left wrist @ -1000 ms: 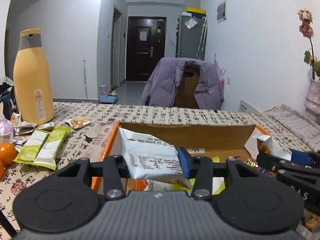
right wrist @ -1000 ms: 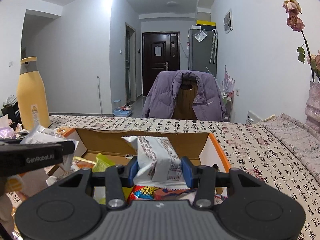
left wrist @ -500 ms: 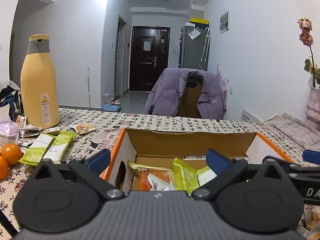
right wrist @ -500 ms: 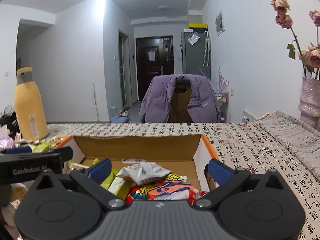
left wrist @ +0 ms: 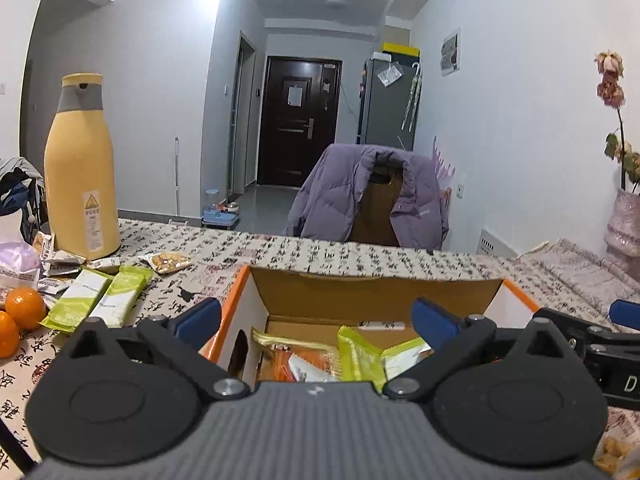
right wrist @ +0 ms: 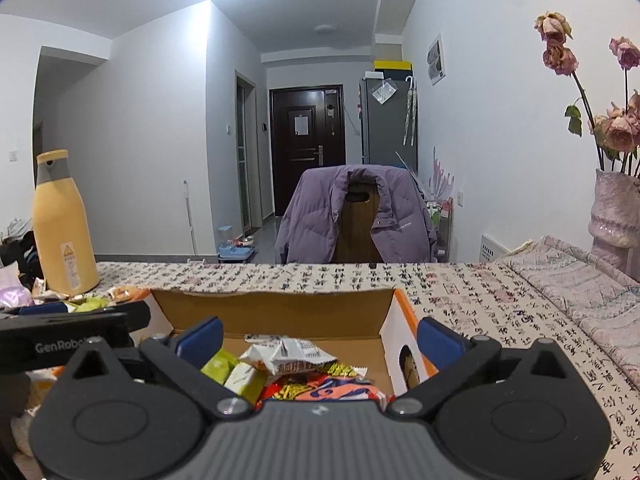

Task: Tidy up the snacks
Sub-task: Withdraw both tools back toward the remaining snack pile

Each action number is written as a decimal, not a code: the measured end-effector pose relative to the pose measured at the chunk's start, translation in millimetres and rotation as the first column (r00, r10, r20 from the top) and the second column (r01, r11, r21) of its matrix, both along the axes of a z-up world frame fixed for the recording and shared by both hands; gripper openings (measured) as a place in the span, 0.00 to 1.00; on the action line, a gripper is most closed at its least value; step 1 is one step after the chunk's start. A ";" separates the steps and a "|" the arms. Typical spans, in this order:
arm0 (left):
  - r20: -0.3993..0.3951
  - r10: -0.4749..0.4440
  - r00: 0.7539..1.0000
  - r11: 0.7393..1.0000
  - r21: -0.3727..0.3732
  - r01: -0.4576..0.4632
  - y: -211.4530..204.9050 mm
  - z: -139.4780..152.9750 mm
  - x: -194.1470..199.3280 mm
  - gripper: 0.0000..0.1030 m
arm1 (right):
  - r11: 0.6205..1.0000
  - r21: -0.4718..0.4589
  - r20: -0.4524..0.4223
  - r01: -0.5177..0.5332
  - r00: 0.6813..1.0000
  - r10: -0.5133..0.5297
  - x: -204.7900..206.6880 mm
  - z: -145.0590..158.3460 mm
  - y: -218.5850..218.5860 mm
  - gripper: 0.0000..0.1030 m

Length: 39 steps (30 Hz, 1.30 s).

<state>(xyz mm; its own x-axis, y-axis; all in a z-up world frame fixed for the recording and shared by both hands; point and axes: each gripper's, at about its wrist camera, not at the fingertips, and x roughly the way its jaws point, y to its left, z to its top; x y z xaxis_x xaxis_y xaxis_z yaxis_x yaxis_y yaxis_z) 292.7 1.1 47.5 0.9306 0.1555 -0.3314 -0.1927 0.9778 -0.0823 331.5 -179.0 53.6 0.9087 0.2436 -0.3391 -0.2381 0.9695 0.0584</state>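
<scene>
Where the left gripper (right wrist: 76,334) shows, "GenRobo" reads

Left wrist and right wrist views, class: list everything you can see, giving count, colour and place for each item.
cardboard box: one, brown with orange rim, centre of table, open.
snack packets in box: several, white, green, red-orange, inside the box.
green bars: two, light green, on the table left of the box.
small snack packet: one, clear with orange contents, beyond the bars.
oranges: two, orange, far left table edge.
bottle: one, yellow with grey collar, back left of table.
jacket: one, purple, draped on a chair behind the table.
vase of flowers: one, pinkish, right side.
left tool: one, black with blue pads, open over the box.
right tool: one, same colours, open over the box.
</scene>
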 end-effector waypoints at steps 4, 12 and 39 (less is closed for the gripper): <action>0.022 0.011 1.000 1.000 0.017 -0.011 -3.1 14.0 -12.5 1.00 | 1.000 0.014 -0.001 -0.018 1.000 0.018 -7.6 13.3 -0.7 1.00; 0.007 0.004 1.000 1.000 -0.002 -0.004 -1.7 21.8 -49.4 1.00 | 0.999 -0.026 0.008 -0.032 0.999 0.032 -38.8 26.9 1.2 1.00; -0.038 -0.029 0.999 0.999 -0.041 0.027 18.8 -46.6 -157.3 1.00 | 0.997 -0.077 -0.093 -0.011 0.996 0.004 -155.4 -29.3 -51.1 1.00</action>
